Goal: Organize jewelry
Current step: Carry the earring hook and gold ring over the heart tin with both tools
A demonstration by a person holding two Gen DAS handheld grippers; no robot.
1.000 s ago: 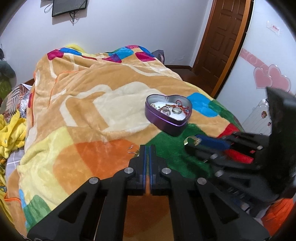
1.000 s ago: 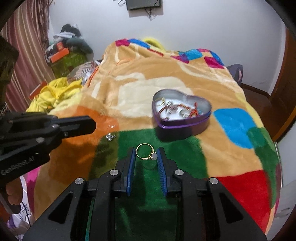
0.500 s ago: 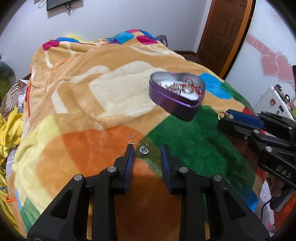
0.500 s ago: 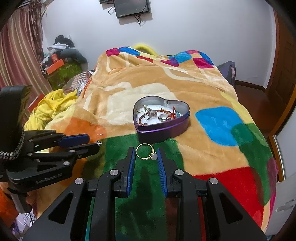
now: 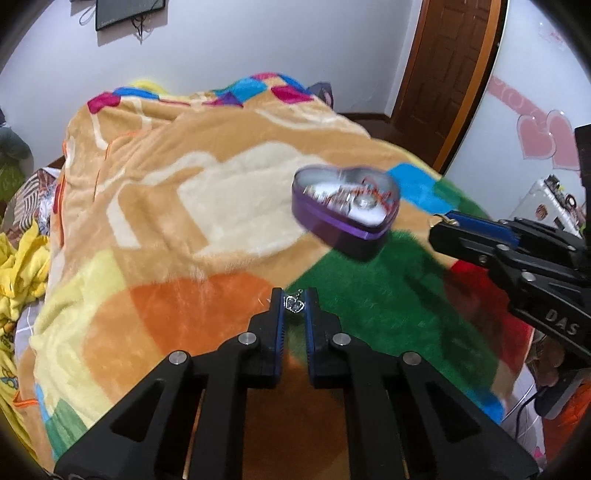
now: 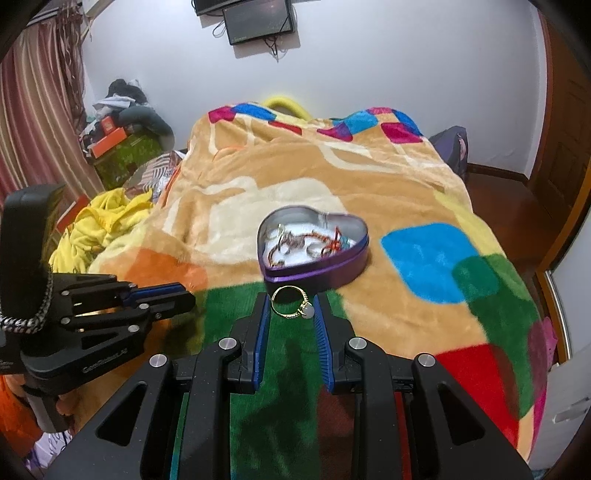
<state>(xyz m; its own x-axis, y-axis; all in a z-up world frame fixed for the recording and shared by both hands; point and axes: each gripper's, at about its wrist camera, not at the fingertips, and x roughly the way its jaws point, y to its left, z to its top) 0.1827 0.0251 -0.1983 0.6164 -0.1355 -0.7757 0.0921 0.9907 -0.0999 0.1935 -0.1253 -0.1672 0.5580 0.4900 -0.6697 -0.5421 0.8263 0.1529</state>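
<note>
A bed covered by a plush patchwork blanket [image 6: 369, 177] fills both views, its beige, orange, green and blue patches running to a white far wall with a dark screen [image 6: 258, 18] on it, and a heap of yellow cloth [image 6: 99, 221] lies off its left side. On the blanket, about mid-bed, sits an open purple heart-shaped tin [image 6: 314, 245] already holding a tangle of chains, rings and a red cord. The right gripper [image 6: 290, 308] hangs just near of the tin, its blue-padded jaws clamped on a gold ring [image 6: 291, 304] with a pale stone, held at the very tips. The left gripper [image 5: 294, 304] is over the line where the orange and green patches meet, to the left and near of the tin; its jaws are closing around a small silver earring [image 5: 294, 303] with a crown-like charm, though whether the pads press it yet I cannot tell. Both pieces are tiny and caught only at the fingertips, so a slight twist or an early release could drop one into the deep pile, where it would be hard to find; the earring's thin hook might also slip between the ribbed pads, and a low pass could nudge the light tin and spill it
</note>
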